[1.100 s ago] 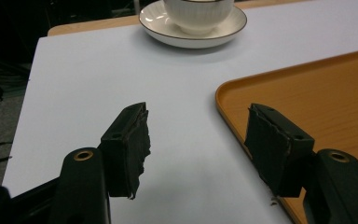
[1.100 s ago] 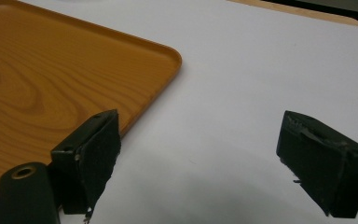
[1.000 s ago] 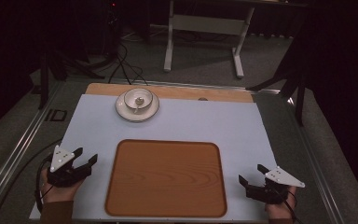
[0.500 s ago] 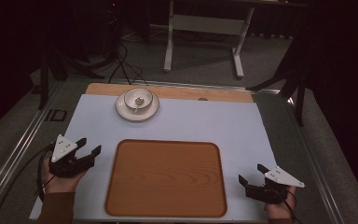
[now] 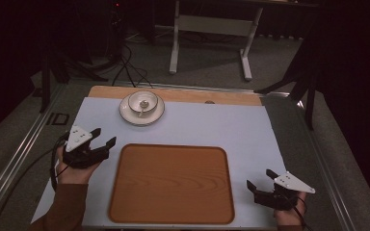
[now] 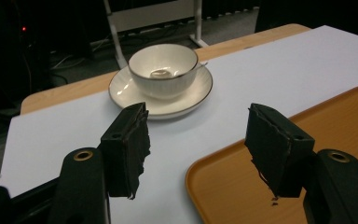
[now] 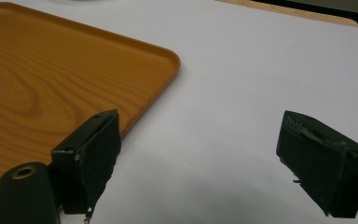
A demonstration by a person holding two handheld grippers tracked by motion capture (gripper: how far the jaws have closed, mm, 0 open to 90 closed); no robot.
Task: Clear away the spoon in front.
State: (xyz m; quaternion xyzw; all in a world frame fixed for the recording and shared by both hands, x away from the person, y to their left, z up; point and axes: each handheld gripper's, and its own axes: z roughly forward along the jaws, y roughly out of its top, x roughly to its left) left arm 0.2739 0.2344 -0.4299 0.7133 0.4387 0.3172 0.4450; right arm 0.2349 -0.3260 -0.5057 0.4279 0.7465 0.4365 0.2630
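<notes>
On the counter (image 5: 250, 130), seen from above, a cup (image 5: 142, 101) sits on a saucer (image 5: 141, 111) at the far left, with an empty wooden tray (image 5: 172, 183) nearer the person. Left of the tray, the left gripper (image 5: 103, 138) hovers above the white sheet, jaws wide and aimed up toward the cup but well short of it. At the tray's near right corner the right gripper (image 5: 260, 179) rests low with jaws spread, holding nothing.

Along the left gripper (image 6: 196, 140), the cup (image 6: 164, 70) stands upright in the middle of its saucer (image 6: 121, 91), framed between the two open jaws; something small lies inside it, too dim to name. The tray (image 6: 279, 196) rim curves in at the lower right.

Past the right gripper (image 7: 198, 158), the tray (image 7: 42, 88) corner lies just beside one jaw — bare white sheet otherwise.

The step looks like a reach for cup and saucer, likely to bring them to the tray. To do it well, I would come in low and level, take the saucer rim squarely — not the cup wall — close gently, and lift without tilting so the cup does not slide.
</notes>
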